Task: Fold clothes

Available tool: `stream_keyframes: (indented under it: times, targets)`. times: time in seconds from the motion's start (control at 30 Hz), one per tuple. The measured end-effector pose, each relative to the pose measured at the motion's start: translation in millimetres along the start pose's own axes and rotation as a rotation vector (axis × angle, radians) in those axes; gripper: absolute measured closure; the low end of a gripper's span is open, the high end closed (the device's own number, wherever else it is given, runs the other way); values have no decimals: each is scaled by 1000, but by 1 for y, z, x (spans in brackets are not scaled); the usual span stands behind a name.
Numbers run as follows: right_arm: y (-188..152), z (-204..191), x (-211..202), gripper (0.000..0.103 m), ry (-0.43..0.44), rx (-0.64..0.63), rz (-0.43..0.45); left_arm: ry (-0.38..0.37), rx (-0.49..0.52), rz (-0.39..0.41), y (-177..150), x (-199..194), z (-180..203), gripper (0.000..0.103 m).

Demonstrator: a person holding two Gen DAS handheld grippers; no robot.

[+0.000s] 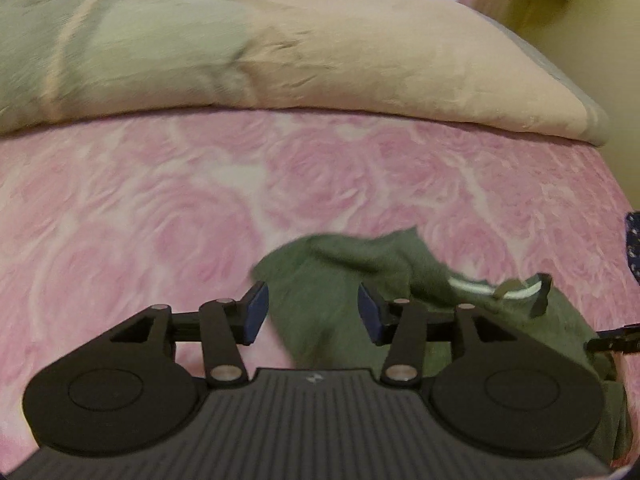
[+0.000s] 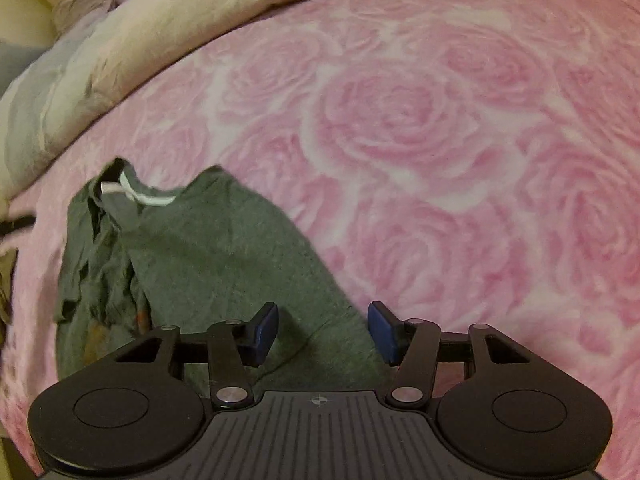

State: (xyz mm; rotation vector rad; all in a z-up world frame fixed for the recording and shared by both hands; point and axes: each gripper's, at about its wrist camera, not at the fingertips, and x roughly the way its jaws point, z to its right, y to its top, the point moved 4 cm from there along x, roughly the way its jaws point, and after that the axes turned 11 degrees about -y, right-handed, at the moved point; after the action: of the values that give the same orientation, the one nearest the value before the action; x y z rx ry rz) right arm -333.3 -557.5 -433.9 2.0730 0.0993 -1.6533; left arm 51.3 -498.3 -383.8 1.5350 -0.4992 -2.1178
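A T-shirt [image 2: 208, 256] lies crumpled on the bed [image 2: 440, 128], its neckline toward the far side. Behind it, along the bed's far edge, lies a folded duvet [image 1: 300, 48]. The left tongs [image 1: 313, 312] hover above the shirt's left part, the right tongs [image 2: 323, 334] above its near right edge.

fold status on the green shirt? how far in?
Done: little. The dark green cotton shirt lies on the pink rose-print bedspread, one side flat, the other bunched near its white-trimmed collar.
In hand: nothing. Left tongs and right tongs are both open over the fabric.
Left: gripping, smoothing and every fold.
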Motion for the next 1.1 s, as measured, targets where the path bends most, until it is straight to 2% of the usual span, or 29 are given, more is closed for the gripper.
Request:
stream_keyframes:
  times: [0.03, 0.1, 0.17, 0.2, 0.23, 0.27, 0.3, 0.37, 0.47, 0.57, 0.63, 0.77, 0.8, 0.87, 0.9, 0.93, 0.97, 1.0, 1.03, 1.1]
  targets:
    - [-1, -2, 0, 58, -6, -13, 4, -10, 19, -3, 6, 7, 0, 52]
    - [-1, 0, 1, 67, -7, -12, -4, -19, 71, -17, 17, 24, 0, 51]
    - [1, 3, 1, 67, -7, -10, -13, -3, 151, -67, 25, 47, -4, 53]
    - [1, 3, 2, 71, -9, -15, -15, 9, 184, -102, 26, 57, -7, 58]
    - [1, 2, 2, 90, -11, -19, -16, 15, 214, -138, 25, 67, -9, 62]
    - [1, 1, 2, 96, -4, -29, -20, 18, 241, -174, 22, 76, -12, 72]
    - [1, -2, 2, 97, -2, -42, -20, 21, 268, -210, 20, 85, -14, 93]
    - [3, -8, 1, 98, -27, -82, -1, 8, 292, -215, 17, 89, -16, 102]
    - [22, -13, -14, 99, -108, -138, 100, -42, 223, -135, 26, 76, -21, 102]
    - [61, -12, -32, 99, -188, -175, 226, -68, 172, -42, 48, 59, -26, 102]
    - [95, -13, -39, 99, -244, -220, 301, -76, 159, 21, 66, 50, -26, 102]
    - [163, -23, -40, 99, -318, -285, 415, -40, 131, 108, 95, 46, -27, 101]
    - [178, -26, -37, 99, -328, -293, 429, -30, 123, 129, 102, 46, -28, 95]
    - [201, -29, -25, 98, -346, -263, 426, 36, 92, 146, 106, 50, -33, 88]
    - [207, -28, -19, 98, -360, -237, 420, 75, 75, 153, 107, 53, -37, 76]
    - [213, -28, -13, 97, -374, -210, 415, 89, 51, 153, 104, 53, -40, 71]
    - [214, -27, -9, 86, -384, -183, 416, 90, 23, 151, 98, 50, -43, 66]
    - [210, -23, -9, 53, -388, -155, 418, 91, -5, 148, 92, 48, -46, 66]
    - [201, -19, -10, 31, -376, -120, 423, 92, -32, 146, 86, 45, -49, 66]
    - [174, -9, -9, 31, -344, -63, 387, 52, -55, 112, 62, 38, -45, 63]
